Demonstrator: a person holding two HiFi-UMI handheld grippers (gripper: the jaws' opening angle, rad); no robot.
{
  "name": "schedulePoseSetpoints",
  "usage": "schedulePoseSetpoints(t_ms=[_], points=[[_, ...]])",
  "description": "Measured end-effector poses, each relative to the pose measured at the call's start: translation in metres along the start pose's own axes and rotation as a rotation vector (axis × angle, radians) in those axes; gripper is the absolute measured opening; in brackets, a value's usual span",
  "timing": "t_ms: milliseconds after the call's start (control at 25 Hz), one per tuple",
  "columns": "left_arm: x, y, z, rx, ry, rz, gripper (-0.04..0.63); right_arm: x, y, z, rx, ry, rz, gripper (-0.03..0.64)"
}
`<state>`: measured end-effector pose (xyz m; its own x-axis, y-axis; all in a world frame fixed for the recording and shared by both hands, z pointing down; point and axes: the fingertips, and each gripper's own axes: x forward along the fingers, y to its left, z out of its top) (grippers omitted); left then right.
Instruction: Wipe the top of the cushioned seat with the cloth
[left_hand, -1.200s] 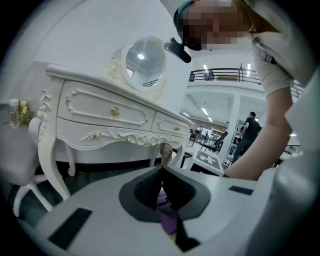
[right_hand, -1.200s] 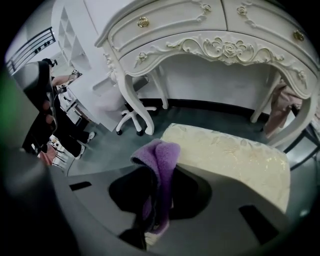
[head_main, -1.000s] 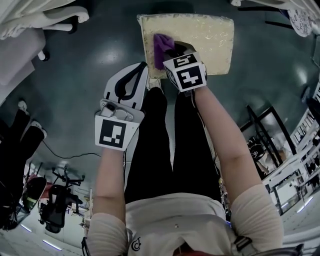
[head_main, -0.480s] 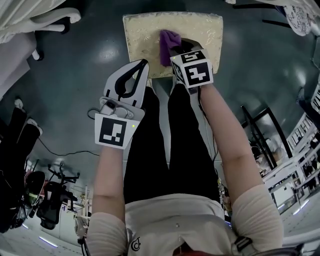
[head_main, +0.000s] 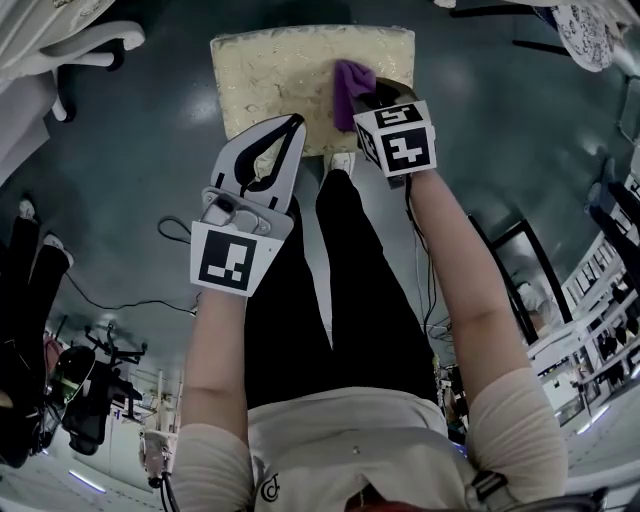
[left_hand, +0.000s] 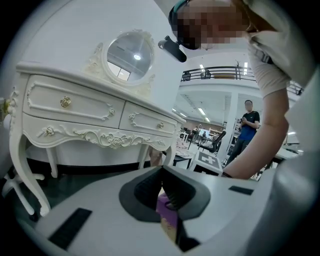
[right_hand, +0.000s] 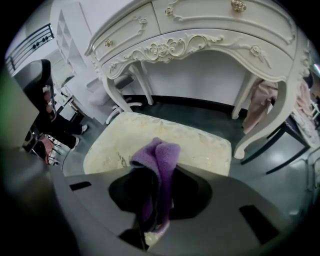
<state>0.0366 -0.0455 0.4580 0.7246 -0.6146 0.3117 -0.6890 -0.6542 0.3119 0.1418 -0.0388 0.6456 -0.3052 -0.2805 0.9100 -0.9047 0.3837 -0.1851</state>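
One purple cloth (head_main: 349, 84), bunched and folded, pinched in the jaws of the right gripper (head_main: 366, 100). The right gripper view shows the folds standing up out of the jaws, with more cloth hanging down between them. Cloth sits on top of the cushioned seat (head_main: 280, 65), toward its right side, near the front edge. Seat top is pale cream with a raised pattern, squarish with rounded corners, on a dark floor (head_main: 130, 180).

Left gripper (head_main: 292, 124): jaws pressed together at the tips, nothing held. In the head view its tip overlaps the seat's near edge, left of the cloth; contact with the cushion cannot be judged. A sliver of purple shows through the gap low between its jaws in the left gripper view.

Person's legs (head_main: 335, 290) in black run down from the seat's front edge, between the two forearms.

Beyond the seat: white carved dressing table (right_hand: 200, 35) with drawers and gold knobs, oval mirror (left_hand: 127, 55) on top. Thin cable (head_main: 175, 232) on the floor at left. Far back, another person in a blue top (left_hand: 248, 121) stands.
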Motion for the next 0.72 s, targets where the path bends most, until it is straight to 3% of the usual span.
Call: schedulePoseSetpoints(t_ms=[200,480,720], points=[[0.019,-0.020,-0.003,0.032,0.016,-0.023,0.014,-0.010,-0.033,-0.015,-0.001,0.008,-0.016,0.087],[0.029,-0.041,-0.004,0.022,0.018,-0.024,0.014,-0.022,-0.065,-0.028,0.005,0.027,-0.052,0.087],[0.031,-0.049,-0.007,0.035,0.030,-0.027,0.014,-0.030,-0.093,-0.043,0.067,0.061,-0.140,0.086]])
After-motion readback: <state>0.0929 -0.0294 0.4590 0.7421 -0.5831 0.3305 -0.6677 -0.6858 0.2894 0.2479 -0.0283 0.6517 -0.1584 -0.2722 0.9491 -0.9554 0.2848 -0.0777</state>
